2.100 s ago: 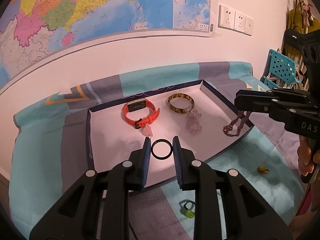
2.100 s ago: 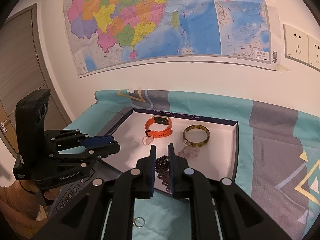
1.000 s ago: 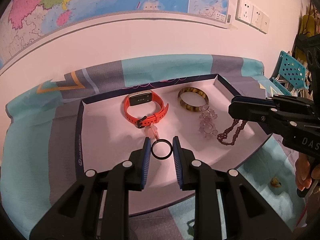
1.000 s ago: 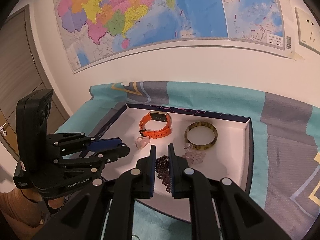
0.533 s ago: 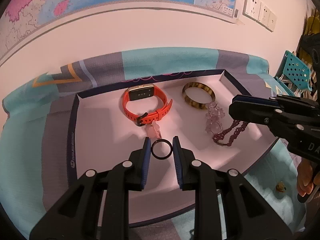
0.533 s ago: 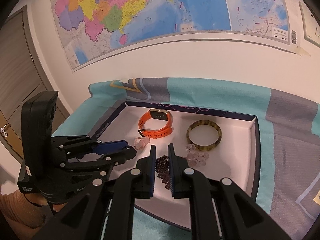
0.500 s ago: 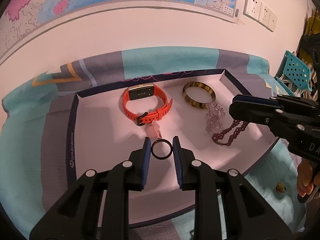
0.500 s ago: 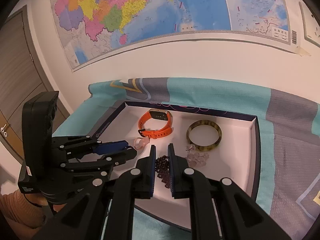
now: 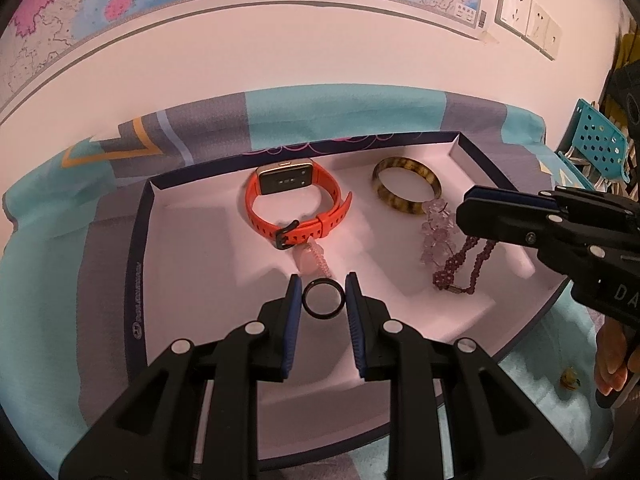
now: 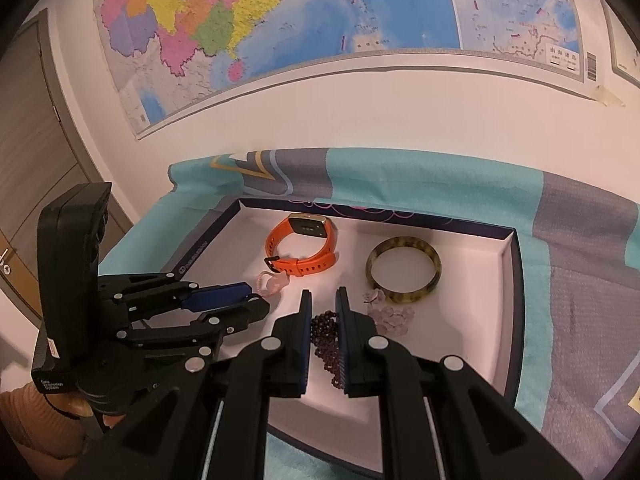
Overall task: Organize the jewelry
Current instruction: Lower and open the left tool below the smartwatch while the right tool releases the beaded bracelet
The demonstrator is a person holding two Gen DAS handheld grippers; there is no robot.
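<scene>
Over the tray (image 9: 140, 240), which sits on a teal and grey cloth (image 9: 48, 300) against the wall: my left gripper (image 9: 323, 300), jaws narrowed on a black ring (image 9: 322, 299) pinched upright between the blue pads, held above the white floor near the front. My right gripper (image 10: 322, 320), jaws nearly closed on a strand of dark purple beads (image 10: 325, 340); the strand hangs from the pads and its lower end looks to rest on the tray floor, though I cannot be sure from here. Inside the tray, rear row: orange watch (image 9: 296, 208), buckled, left of a brown mottled bangle (image 9: 406, 190). Just in front of the watch, a small pink charm (image 9: 310, 258). Touching the bangle's front edge, a pale lilac bracelet (image 9: 436, 232). On the cloth outside the tray, right: a small yellow item (image 9: 570, 378), too small to identify.
</scene>
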